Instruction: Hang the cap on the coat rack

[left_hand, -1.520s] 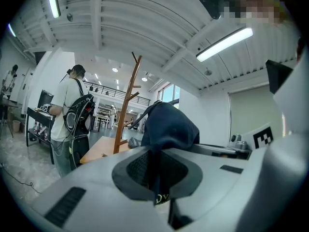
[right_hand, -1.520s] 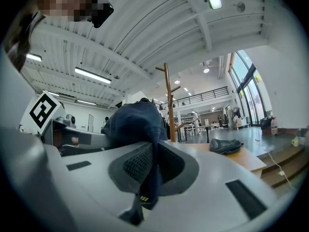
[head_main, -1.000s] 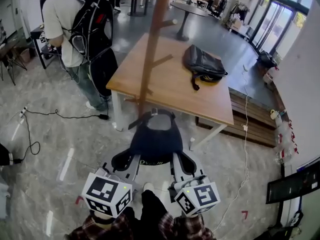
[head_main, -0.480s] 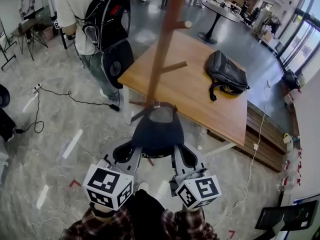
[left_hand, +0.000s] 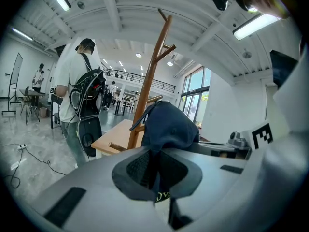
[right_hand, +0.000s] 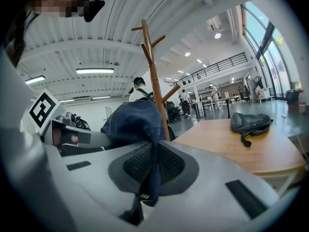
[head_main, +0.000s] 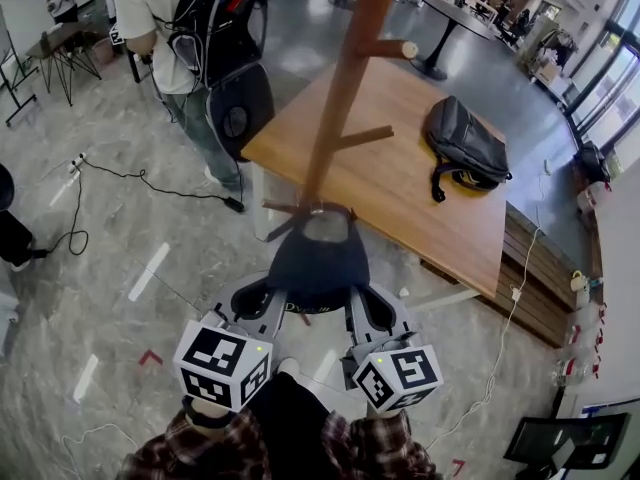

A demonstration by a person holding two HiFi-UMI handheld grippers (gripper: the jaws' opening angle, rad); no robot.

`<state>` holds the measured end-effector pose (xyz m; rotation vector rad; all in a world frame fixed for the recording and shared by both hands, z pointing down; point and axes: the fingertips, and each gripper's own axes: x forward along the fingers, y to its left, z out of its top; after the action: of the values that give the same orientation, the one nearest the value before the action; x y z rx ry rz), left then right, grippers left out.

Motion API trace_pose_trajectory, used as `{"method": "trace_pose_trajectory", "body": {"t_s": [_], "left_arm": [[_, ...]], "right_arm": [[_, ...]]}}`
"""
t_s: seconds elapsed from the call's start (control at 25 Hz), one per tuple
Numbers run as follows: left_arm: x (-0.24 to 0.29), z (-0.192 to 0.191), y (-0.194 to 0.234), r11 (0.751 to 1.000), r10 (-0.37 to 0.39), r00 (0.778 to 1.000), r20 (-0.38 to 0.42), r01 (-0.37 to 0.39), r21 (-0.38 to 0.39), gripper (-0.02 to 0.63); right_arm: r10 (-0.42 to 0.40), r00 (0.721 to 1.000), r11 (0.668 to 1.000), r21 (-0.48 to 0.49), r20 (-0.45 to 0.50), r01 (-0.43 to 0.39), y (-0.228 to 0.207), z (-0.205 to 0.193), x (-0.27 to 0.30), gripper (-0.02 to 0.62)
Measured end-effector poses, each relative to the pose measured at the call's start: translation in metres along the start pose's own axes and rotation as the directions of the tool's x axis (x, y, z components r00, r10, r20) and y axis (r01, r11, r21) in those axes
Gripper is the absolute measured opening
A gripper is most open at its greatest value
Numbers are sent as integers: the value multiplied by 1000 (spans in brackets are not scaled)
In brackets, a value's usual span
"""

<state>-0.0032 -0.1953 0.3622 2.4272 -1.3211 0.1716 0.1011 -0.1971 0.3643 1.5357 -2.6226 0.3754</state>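
Observation:
A dark navy cap (head_main: pixel 315 264) hangs between my two grippers, its strap end toward the wooden coat rack (head_main: pixel 345 88). My left gripper (head_main: pixel 256 308) is shut on the cap's left brim edge, seen as dark fabric (left_hand: pixel 159 168) pinched between its pads. My right gripper (head_main: pixel 366 310) is shut on the right brim edge, where the cap (right_hand: pixel 152 170) sits clamped in the jaws. The rack's pole (left_hand: pixel 147 86) rises just beyond the cap, with pegs (head_main: pixel 395 48) higher up. In the right gripper view the rack (right_hand: pixel 153 66) stands behind the cap.
A wooden table (head_main: pixel 400 183) with a black backpack (head_main: pixel 465 148) stands behind the rack. A person with a black backpack (head_main: pixel 205 38) stands at the left. Cables (head_main: pixel 120 183) lie on the grey floor. A bench (head_main: pixel 535 278) runs along the table's right side.
The view has tilted up and the rack's pole and peg now loom nearer and higher. Both grippers still hold the cap by its brim, carried a little closer to the pole.

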Motion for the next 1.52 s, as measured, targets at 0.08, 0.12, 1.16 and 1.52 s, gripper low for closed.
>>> {"method": "trace_pose_trajectory", "body": {"t_s": [0.08,0.12,1.16,1.52], "left_arm": [[6,-6,5,1000,-6,1000,-15,6,-5,18],[9,-9,8,1000,-8,1000,-22,7,-9,18],[96,-65,65,997,71,987,-145,-73,-12,18],[120,-75,84,994,91,981,-171,-99,-39,18]], "right_arm": [[-13,1000,1000,6,-14,13,-4,-7,6,18],[-18,1000,1000,6,-21,19,-5,-10,10,18],[-114,982,993,-22,-151,112,-61,-81,95,18],[-115,975,993,-22,-189,113,-74,-97,125,18]]}}
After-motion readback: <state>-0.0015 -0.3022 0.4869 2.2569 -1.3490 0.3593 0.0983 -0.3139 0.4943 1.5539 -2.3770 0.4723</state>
